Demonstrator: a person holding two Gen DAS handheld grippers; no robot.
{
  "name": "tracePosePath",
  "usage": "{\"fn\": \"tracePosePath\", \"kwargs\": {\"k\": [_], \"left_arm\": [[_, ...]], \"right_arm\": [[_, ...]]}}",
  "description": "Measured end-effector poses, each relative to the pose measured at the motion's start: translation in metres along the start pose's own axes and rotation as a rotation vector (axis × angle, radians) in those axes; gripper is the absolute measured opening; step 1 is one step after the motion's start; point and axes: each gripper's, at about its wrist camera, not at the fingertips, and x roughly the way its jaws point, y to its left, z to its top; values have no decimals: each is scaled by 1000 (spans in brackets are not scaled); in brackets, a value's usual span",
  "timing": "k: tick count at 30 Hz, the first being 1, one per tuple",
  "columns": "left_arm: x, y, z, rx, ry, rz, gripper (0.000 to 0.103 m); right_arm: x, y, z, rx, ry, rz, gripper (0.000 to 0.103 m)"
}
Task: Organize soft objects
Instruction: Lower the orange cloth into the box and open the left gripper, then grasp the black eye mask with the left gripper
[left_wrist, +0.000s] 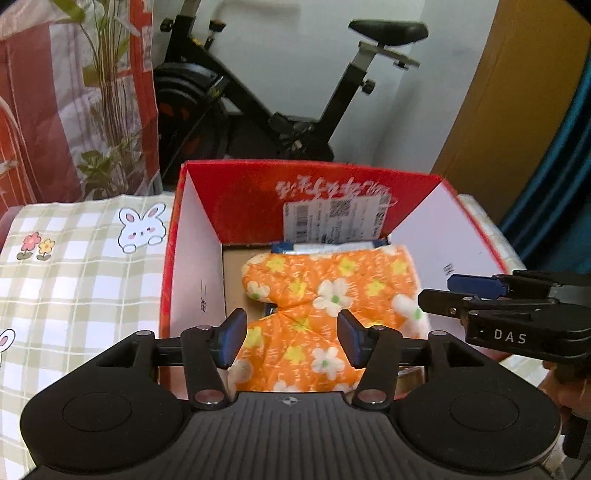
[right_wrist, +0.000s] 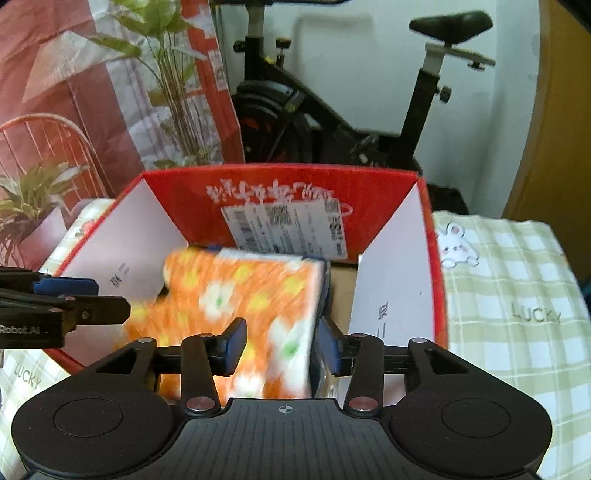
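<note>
Orange cloth lies in the red box.
Both tools, left and right, hover spread and empty; press the cloth flat, keeping clear of the box walls.

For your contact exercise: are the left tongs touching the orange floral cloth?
Cannot tell. In the left wrist view the left tongs stand open over the orange floral cloth; no contact or gap shows.

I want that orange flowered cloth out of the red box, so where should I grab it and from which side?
Probably from above, pinching the raised fold across the orange flowered cloth. The red box walls block a sideways approach, and the left gripper already hangs open over it.
</note>
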Motion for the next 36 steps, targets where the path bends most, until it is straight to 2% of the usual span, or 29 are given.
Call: {"fn": "tracePosePath", "kwargs": {"k": [5, 11, 18, 24, 29, 33, 36], "left_arm": [[-38, -6, -3, 21, -59, -16, 57], [-85, -13, -29, 27, -112, -26, 57], [-111, -9, -79, -15, -98, -51, 57], [-113, 2, -128, -73, -43, -57, 57], [-112, 11, -157, -131, -14, -71, 57], [-104, 12, -167, -157, 1, -74, 57], [-96, 9, -176, -164, 22, -93, 57]], "right_arm": [[-35, 4, -5, -7, -57, 40, 41], [-88, 10, -25, 9, -118, 109, 41], [-130, 20, -71, -9, -134, 135, 41], [-146, 22, -129, 10, -71, 135, 43], [-154, 22, -170, -22, 6, 129, 71], [-149, 31, -189, -76, 74, 122, 75], [-143, 42, -197, -128, 106, 120, 91]]}}
